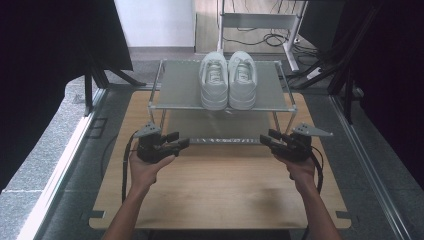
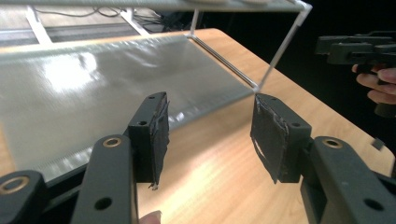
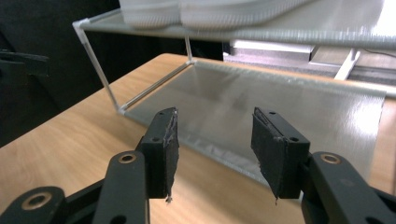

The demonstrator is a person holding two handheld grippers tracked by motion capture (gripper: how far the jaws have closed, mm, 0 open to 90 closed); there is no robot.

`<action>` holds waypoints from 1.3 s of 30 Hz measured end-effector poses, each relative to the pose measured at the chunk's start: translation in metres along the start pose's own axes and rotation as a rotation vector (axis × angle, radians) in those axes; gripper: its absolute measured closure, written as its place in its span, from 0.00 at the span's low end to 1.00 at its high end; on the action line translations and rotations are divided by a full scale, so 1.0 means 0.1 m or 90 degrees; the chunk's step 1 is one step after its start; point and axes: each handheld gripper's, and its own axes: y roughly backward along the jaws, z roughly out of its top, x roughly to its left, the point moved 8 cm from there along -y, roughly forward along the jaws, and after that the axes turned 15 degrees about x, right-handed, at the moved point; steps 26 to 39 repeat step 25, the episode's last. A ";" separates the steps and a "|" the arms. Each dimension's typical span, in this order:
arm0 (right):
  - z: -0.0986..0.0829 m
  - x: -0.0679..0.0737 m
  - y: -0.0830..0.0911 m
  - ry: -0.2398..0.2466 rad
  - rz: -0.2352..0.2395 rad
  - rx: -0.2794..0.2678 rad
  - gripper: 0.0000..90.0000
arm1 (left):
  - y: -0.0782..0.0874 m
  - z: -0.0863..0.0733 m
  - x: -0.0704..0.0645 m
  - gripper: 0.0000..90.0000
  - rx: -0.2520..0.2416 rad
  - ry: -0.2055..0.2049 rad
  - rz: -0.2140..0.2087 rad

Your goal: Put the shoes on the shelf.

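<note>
High view: a pair of white sneakers (image 1: 228,80) stands side by side at the upper centre of the frame, on the top shelf of a two-tier rack (image 1: 180,90) that sits on the wooden counter (image 1: 220,185). Any brand mark on the shoes is too small to read. The rack's lower shelf (image 2: 93,88) is a bare grey sheet. The left gripper (image 1: 182,142) hangs at the lower left of the rack's front edge, the right gripper (image 1: 265,138) at its lower right, both well apart from the shoes. In the left gripper view its black jaws stand wide with counter and shelf between them; the right gripper view shows the same gap, with the sneakers' soles along the top of the frame.
</note>
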 end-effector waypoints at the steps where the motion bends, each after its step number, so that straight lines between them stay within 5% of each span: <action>1: -0.04 0.00 0.00 0.000 0.001 0.004 0.57 | -0.01 -0.05 -0.01 0.52 0.007 -0.001 -0.002; 14: -0.67 -0.05 -0.21 -0.032 0.009 0.077 0.58 | -0.18 -0.53 0.10 0.50 0.056 0.044 -0.014; 20: -0.64 -0.08 -0.15 -0.031 -0.008 0.053 0.57 | -0.21 -0.54 0.10 0.50 0.061 0.039 -0.010; 24: -0.72 -0.14 -0.16 -0.018 -0.035 0.071 0.55 | -0.19 -0.54 0.13 0.48 0.056 0.041 -0.004; 39: -0.72 -0.14 -0.16 -0.018 -0.035 0.071 0.55 | -0.19 -0.54 0.13 0.48 0.056 0.041 -0.004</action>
